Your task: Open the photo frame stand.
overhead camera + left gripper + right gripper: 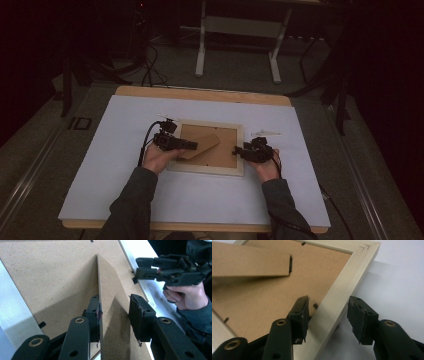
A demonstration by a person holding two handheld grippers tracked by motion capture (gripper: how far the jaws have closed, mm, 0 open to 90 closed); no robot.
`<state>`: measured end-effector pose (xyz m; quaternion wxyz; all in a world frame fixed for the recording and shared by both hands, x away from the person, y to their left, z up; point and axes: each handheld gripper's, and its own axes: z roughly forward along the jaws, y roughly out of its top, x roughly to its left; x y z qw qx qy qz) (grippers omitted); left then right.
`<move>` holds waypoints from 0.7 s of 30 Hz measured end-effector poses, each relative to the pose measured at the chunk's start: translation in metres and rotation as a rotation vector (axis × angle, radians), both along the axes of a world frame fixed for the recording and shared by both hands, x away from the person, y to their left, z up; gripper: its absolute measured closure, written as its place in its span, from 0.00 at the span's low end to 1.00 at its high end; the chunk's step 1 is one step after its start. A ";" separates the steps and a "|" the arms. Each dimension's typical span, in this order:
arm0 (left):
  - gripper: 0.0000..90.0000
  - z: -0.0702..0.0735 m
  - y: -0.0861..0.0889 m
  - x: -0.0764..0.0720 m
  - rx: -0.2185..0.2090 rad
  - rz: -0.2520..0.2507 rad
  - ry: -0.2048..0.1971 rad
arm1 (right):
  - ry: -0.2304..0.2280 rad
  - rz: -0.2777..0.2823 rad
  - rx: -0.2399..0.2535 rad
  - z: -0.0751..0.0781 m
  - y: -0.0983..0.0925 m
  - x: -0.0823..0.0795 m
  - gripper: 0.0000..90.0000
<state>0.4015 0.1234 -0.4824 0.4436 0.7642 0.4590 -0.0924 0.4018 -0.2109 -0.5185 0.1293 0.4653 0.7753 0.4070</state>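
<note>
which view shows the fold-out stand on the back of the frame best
The left gripper view: the stand runs up the middle between that gripper's jaws, its thin edge raised off the backing board. The high view shows the stand small but whole. The right gripper view catches one blurred end of it.

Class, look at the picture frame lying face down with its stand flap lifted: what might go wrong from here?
1. The left tongs straddle the easel stand with one pad off it; it may slip free.
2. The right tongs stand open astride the frame rail, so the picture frame may slide on the white mat.
</note>
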 end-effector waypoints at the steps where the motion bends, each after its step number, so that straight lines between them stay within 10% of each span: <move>1: 0.72 0.000 0.000 -0.001 -0.001 0.001 -0.004 | 0.006 -0.004 0.002 0.000 0.001 0.002 0.53; 21: 0.73 0.007 -0.002 -0.021 0.009 -0.022 -0.138 | 0.144 -0.004 0.153 0.008 -0.006 0.034 0.39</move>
